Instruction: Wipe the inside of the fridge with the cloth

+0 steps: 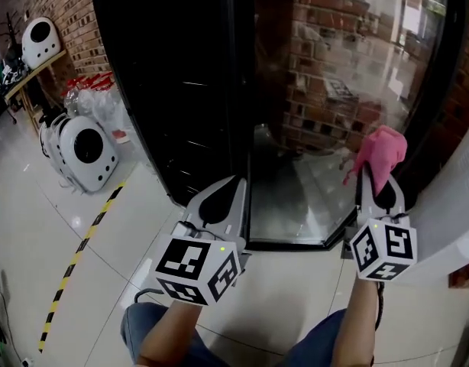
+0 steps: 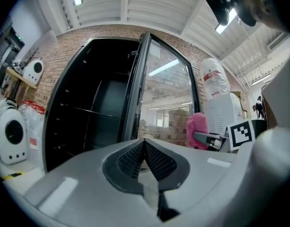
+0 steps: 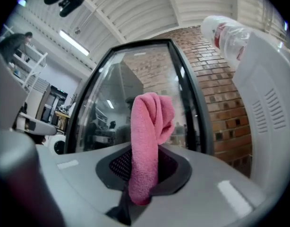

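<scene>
Starting right down at the person's knees (image 1: 162, 335), both forearms reach forward over the pale tiled floor (image 1: 36, 228). Next up are the two marker cubes, the left cube (image 1: 196, 270) and the right cube (image 1: 383, 249). Ahead of them, the left gripper (image 1: 234, 183) has its jaws pressed together with nothing between them; its own view shows the dark pads (image 2: 154, 162) meeting in a tight line. Its tip sits near the upright edge where the black cabinet meets the door, though contact can't be judged. Over on the right, the right gripper (image 1: 378, 182) is pinching the pink cloth (image 1: 381, 151), which stands up out of the jaws and flops over at the top; the right gripper view shows the terry fabric (image 3: 149, 126) clamped between the pads. That cloth is held in front of the glass door (image 1: 334, 90), which stands swung open and mirrors brickwork. Left of the door, the fridge (image 1: 173, 75) shows a dark interior with shelf lines. To the right stands a white water dispenser (image 3: 268, 103) with a bottle (image 3: 227, 30) on top. Further left, yellow-and-black floor tape (image 1: 74, 262) runs past a white pet-carrier backpack (image 1: 85, 151), with a brick wall (image 1: 66, 14) behind.
</scene>
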Motion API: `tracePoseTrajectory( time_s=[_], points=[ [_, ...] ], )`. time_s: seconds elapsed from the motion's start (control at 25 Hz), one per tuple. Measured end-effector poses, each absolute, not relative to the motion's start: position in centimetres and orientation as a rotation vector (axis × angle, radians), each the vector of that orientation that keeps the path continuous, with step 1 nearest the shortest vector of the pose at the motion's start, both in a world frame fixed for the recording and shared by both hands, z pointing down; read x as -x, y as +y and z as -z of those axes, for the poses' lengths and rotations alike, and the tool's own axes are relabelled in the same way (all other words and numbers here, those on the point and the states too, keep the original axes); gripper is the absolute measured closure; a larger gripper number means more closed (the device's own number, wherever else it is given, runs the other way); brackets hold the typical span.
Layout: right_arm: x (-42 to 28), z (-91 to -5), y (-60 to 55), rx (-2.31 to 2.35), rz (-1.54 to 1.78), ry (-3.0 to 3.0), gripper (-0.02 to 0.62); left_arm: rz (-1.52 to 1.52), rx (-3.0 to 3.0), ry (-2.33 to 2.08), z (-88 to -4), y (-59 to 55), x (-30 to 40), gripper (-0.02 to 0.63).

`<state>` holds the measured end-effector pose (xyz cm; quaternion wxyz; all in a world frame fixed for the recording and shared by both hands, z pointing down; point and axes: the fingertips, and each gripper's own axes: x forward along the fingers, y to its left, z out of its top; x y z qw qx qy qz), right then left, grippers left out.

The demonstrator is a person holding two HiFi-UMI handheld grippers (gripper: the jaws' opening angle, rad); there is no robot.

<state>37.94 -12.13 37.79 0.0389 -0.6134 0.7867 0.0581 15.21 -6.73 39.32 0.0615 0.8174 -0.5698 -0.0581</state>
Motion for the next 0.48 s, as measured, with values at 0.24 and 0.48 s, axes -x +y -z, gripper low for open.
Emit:
tracePoseTrajectory(
  time_s=[0.24, 0.48],
  points=[
    [-25.0, -40.2, -8.7, 1.559, -0.215, 2.576, 0.531, 0.156, -2.462, -1.688, -42.3, -7.6, -15.0, 0.598],
    [-16.8, -45.6, -7.2, 1.405, -0.215, 2.728, 0.531, 0.191, -2.453, -1.816, -42.2, -7.0, -12.9, 0.598]
  ],
)
